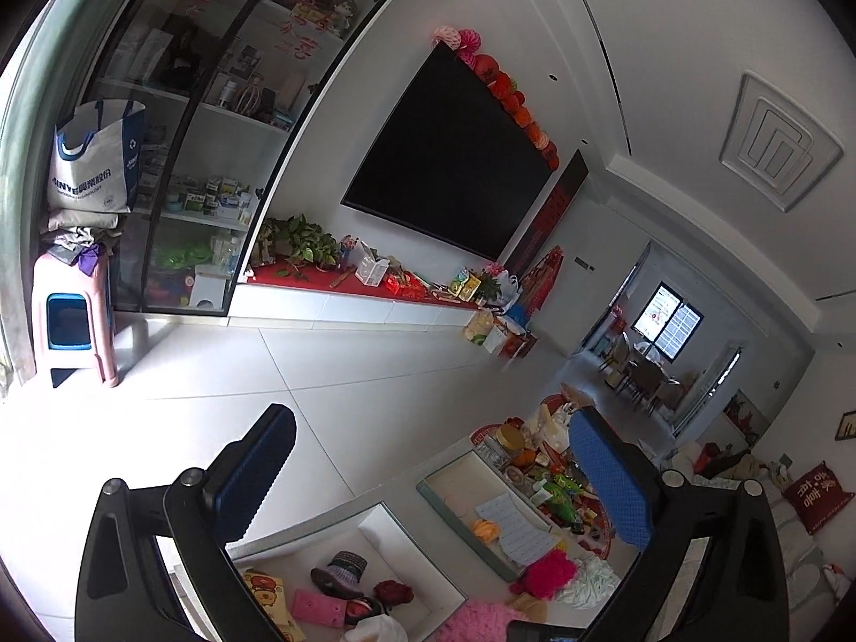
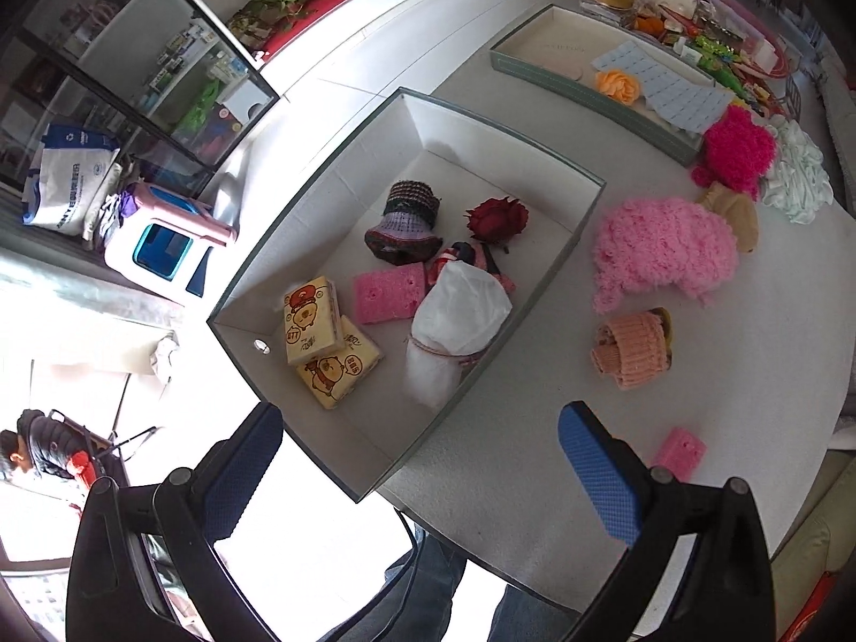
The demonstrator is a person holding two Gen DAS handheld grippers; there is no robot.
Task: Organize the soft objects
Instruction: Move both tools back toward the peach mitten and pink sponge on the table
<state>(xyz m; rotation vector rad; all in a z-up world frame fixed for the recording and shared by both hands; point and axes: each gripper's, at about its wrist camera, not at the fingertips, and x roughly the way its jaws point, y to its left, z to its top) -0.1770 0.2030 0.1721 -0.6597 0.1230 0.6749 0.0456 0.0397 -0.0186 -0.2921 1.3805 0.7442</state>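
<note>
A pale surface (image 2: 508,460) carries a large open grey box (image 2: 331,160) with a white inside. Several soft things already lie in the box: two yellow cartoon-printed tissue packs (image 2: 321,337), a white cloth bundle tied with string (image 2: 455,315), a pink sponge (image 2: 388,294), a dark knitted hat (image 2: 406,219) and a red fabric rose (image 2: 495,219).

Outside the box, to its right on the bare surface, more soft things wait. Largest is a fluffy pink piece (image 2: 660,257). Beyond it sit a bright magenta fluffy piece (image 2: 738,152) and a pale green-white ruffled piece (image 2: 800,176). Nearer lies a peach knitted hat (image 2: 634,350), and nearest of all a small pink sponge block (image 2: 679,449).

The right gripper (image 2: 422,460) points steeply down over the box's near corner, its jaws spread wide with nothing between them. The small pink sponge block lies just beyond the right-hand jaw, to the right of the gap and not within it. Its long axis runs slantwise, from lower left to upper right in this view. Judging from this, the right hand is the nearer one, and would need to shift right and turn to straddle the block across its short side.

The left gripper (image 1: 433,481) looks out almost level across the room toward a wall television (image 1: 455,160), with the box only at the bottom edge of its view. Its jaws are also spread wide and empty, well away from the loose items.
</note>
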